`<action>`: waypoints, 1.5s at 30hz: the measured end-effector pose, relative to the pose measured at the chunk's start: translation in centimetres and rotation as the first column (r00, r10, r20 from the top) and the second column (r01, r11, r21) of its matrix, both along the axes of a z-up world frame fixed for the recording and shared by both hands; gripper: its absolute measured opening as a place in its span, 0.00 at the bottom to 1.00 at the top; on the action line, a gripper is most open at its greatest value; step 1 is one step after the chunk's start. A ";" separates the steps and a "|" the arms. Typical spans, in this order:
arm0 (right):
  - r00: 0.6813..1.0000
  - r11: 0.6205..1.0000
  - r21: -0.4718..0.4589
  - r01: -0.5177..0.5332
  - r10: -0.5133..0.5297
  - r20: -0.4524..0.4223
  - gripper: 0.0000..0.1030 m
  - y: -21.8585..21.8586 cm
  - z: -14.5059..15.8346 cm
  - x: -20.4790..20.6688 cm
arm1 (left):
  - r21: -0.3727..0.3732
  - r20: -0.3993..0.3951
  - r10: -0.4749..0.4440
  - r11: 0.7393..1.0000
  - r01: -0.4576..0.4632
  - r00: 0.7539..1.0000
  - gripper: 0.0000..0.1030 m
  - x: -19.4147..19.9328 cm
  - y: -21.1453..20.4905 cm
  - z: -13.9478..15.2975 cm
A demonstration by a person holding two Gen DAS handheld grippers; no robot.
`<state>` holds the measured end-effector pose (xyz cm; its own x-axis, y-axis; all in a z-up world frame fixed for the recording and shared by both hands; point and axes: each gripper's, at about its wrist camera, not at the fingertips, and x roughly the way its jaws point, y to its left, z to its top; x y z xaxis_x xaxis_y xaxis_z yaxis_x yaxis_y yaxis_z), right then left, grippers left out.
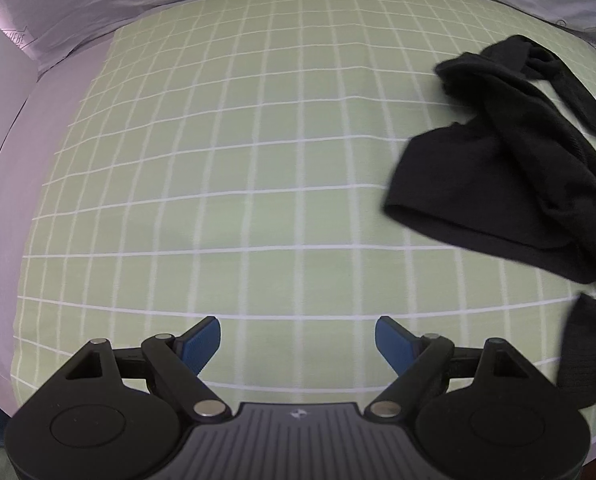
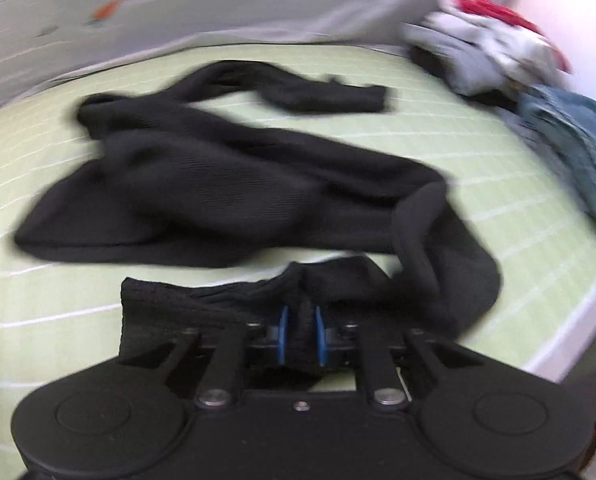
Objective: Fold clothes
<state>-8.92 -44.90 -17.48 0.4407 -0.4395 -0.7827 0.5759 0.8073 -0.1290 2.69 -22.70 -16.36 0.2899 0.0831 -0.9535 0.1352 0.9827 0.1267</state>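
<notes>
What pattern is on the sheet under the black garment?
Pale green sheet with a white grid of lines, clearest in the left wrist view.

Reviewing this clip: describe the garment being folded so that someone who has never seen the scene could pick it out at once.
Start from the green checked sheet covering the bed. The black garment sprawls crumpled across its middle, one edge pinched in the right gripper. Unlike the pile of clothes at the sheet's far right corner, white, red and blue, it is all black and lies alone.

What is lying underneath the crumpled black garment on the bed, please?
The black garment lies on a green checked sheet, visible all around it. Whatever sits beneath its bunched folds is covered. The right gripper pinches its near edge.
</notes>
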 end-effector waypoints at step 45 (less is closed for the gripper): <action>1.000 1.000 0.000 0.006 -0.006 -0.025 1.00 -27.4 -0.7 5.5 | -0.420 0.020 0.081 0.905 -0.065 0.997 0.04 7.9 -10.3 1.7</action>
<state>-3.38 -72.34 -18.23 0.4183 -0.4421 -0.7935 0.5771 0.8039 -0.1436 10.60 -33.01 -14.70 0.3333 -0.2995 -0.8940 0.0642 0.9532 -0.2954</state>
